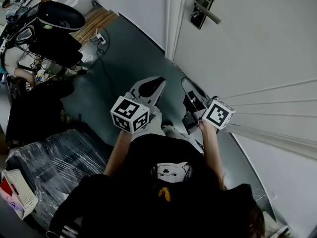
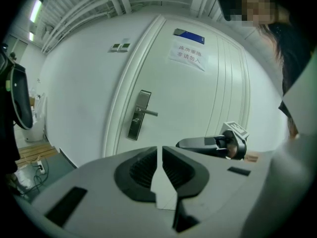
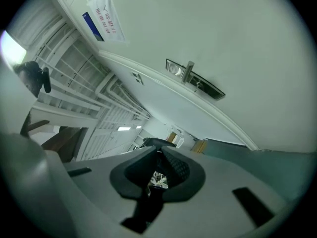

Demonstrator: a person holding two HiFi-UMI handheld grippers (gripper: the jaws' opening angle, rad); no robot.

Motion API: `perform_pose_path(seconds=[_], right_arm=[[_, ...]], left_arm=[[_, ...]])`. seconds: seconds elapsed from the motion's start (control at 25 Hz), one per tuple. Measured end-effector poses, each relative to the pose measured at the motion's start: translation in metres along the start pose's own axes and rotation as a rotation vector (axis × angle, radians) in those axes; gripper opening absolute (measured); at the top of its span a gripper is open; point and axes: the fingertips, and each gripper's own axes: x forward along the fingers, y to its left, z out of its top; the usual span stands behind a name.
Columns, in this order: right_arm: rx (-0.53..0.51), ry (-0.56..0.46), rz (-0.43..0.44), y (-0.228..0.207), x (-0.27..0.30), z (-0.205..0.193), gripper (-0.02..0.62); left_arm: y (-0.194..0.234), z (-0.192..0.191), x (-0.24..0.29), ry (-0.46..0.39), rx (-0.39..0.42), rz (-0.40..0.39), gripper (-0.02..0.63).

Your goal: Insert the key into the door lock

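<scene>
Left gripper [image 2: 159, 150] jaws pressed together, nothing between. Right gripper [image 3: 159, 155] jaws pinch small key [image 3: 158, 180]. Lock plate [image 1: 204, 4] with lever on white door [image 1: 257, 48], well apart from both. Paper notice [image 2: 187, 55] higher up.

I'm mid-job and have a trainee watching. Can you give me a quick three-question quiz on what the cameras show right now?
1. True or false: the left gripper is clamped on the door handle.
2. Which gripper holds the small shiny key? A) left B) the right gripper C) neither
3. Fill in: the paper notice is stuck on the ____.

Key: 1 false: the left gripper's jaws are together on nothing, apart from the door handle. 2 B. 3 door.
</scene>
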Motion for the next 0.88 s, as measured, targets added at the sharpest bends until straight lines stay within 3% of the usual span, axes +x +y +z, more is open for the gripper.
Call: perform_pose_path(seconds=[0.4,0.72,0.88], right_arm=[[-0.070,0.079,0.079,0.041,-0.015,-0.008,0.020],[-0.146,0.104,0.094,0.053,-0.025,-0.029,0.019],[-0.155,0.110,0.095,0.052,-0.026,-0.019,0.020]], left_arm=[[-0.038,0.008,-0.024,-0.033,0.012,0.050,0.035],[-0.049,-0.004,-0.045,-0.046,0.022,0.066,0.035],[-0.051,0.000,-0.041,-0.036,0.019,0.073,0.035]])
